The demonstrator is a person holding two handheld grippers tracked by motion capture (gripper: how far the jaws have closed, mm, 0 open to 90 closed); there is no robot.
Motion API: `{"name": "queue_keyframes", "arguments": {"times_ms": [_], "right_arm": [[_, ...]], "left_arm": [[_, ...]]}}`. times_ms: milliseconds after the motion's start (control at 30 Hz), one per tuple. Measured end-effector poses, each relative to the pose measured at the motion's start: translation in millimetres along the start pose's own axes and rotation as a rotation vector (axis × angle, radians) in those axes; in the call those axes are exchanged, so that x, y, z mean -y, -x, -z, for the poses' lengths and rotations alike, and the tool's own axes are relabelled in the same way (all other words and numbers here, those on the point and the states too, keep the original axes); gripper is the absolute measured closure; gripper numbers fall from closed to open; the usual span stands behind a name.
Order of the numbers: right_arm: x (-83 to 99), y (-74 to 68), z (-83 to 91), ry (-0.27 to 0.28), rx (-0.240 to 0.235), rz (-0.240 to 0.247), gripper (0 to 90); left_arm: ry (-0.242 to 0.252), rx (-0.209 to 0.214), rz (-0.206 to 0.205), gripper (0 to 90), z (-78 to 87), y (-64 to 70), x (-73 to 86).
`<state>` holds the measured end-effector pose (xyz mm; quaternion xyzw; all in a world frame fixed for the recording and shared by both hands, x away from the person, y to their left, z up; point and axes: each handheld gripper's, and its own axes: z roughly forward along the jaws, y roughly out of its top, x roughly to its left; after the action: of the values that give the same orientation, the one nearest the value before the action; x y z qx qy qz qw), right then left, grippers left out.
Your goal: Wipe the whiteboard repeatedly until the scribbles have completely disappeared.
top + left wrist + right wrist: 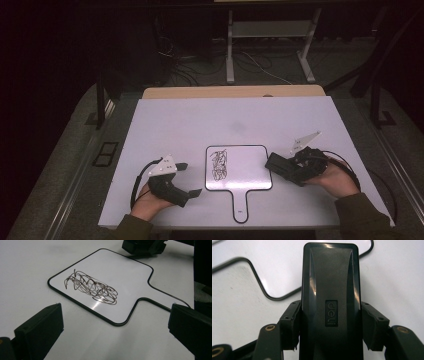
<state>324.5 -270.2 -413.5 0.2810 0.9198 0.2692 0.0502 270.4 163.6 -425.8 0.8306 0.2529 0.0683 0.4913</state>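
Dark floor and cable-strewn stands surround a large white table (165, 125), on which everything in use is laid out. Flat on it, near the person's edge and between the two hands, lies a small paddle-shaped whiteboard (250, 167) with a black rim and a short handle pointing toward the person; a tangle of dark marker scribble (91, 287) is seen left of its middle. An eraser (330, 290), a black plastic block with moulded lettering on its back, is held in the right gripper (289, 169), whose jaws are pressed against its two long sides, with the block's far end just at the board's right edge. The left gripper (189, 179) is held just left of the board, its jaws spread wide and nothing between them. The eraser is judged to be light and rigid, with a smooth, somewhat slippery shell, so a grip across the narrow sides near the middle, as seen, appears the soundest hold. The board is judged thin, stiff and light, likely to slide on the smooth table under wiping; its handle or near rim would be the place to pin it down.
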Motion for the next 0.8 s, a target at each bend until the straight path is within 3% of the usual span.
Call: {"name": "queue_keyframes", "arguments": {"times_ms": [100, 400, 800], "right_arm": [[-2.6, 1.9, 1.6, 0.0, -0.01, -0.021, 38.7], [-21.4, -1.8, 6.6, 0.024, 0.0, -0.009, 38.8], [-49.0, -2.8, -2.5, 0.013, -0.006, 0.011, 38.8]], "left_arm": [[0.002, 0.001, 0.0, 0.0, 0.0, 0.4, -0.5], [0.007, 0.001, -0.006, 0.0, -0.4, 1.0, -1.4], [0.004, -0.003, -0.006, 0.0, -1.8, 1.0, -0.4]]}}
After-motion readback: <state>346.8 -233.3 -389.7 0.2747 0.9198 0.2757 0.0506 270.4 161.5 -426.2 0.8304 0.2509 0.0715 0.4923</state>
